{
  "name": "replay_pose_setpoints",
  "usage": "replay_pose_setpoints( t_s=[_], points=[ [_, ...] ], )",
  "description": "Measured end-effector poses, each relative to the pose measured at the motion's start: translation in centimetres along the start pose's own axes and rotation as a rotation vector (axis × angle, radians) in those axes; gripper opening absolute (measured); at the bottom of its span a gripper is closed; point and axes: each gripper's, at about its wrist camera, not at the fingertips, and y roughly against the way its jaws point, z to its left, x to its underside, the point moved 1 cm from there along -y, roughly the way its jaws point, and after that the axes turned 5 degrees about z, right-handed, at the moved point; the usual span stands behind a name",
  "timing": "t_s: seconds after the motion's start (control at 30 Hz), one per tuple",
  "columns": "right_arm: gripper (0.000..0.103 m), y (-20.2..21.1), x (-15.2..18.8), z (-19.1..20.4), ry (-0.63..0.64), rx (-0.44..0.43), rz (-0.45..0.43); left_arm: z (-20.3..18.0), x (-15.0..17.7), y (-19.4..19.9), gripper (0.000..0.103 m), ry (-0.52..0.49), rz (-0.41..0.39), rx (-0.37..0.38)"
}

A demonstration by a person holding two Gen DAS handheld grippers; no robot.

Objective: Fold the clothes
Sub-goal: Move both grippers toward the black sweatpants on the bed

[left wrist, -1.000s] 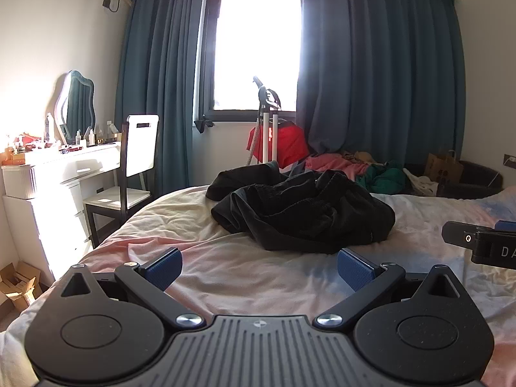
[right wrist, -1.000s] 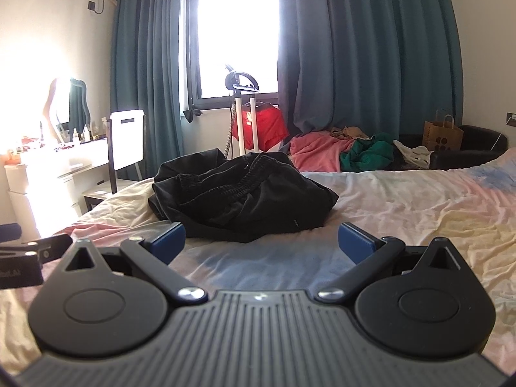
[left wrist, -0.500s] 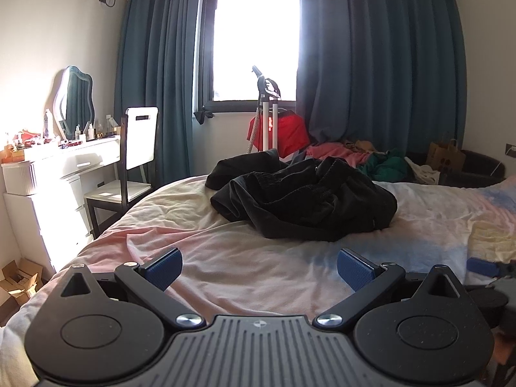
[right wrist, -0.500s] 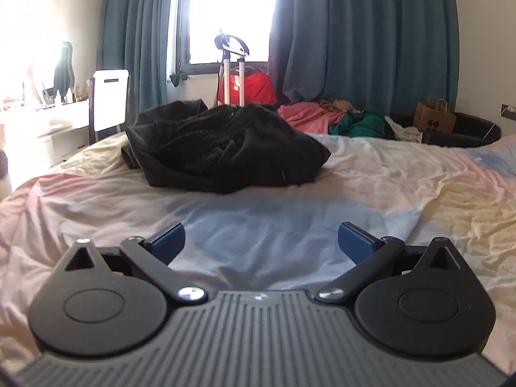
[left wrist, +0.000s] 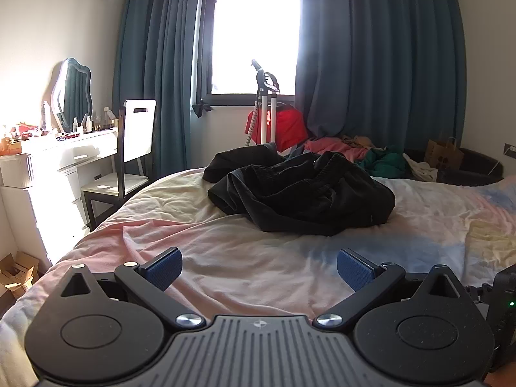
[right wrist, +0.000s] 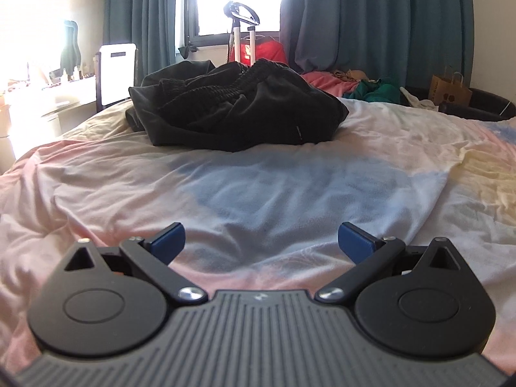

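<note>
Since the previous second, my right gripper [right wrist: 260,237] has dropped low and moved in toward the bed [right wrist: 290,180], so the sheet now fills most of its view; my left gripper [left wrist: 259,266] has shifted only slightly, and the right unit now shows at its lower right edge. Both sets of blue pads [left wrist: 164,267] stand wide apart, holding nothing, above the sheet.

Surface: a wrinkled sheet in pale pink, blue and yellow patches. The black garment [left wrist: 306,193] lies crumpled in a heap near the middle of the bed, well ahead of both grippers; its gathered waistband [right wrist: 225,88] faces the right camera.

Room: teal curtains [left wrist: 371,64] frame a bright window [left wrist: 254,29]. A garment steamer stand [left wrist: 266,106] with a red item hanging on it stands below the window. Pink and green clothes [left wrist: 361,154] are piled beyond the bed, beside a brown paper bag [left wrist: 445,153] on a dark seat. At left, a white dresser [left wrist: 48,167] carries a wavy mirror [left wrist: 72,93] and small bottles; a chair [left wrist: 129,154] stands beside it.
</note>
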Motion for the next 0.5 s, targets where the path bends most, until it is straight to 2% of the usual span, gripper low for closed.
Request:
replay_pose_setpoints(
  t_s=[0.23,0.5],
  points=[
    [0.103,2.3,-2.2,0.2,-0.029,-0.017,-0.105,0.1,0.1,-0.5,0.103,0.008,0.012,-0.007],
    [0.103,3.2,-3.0,0.1,-0.037,-0.033,-0.160,-0.4,0.5,-1.0,0.103,-0.008,0.015,-0.013]
  ],
)
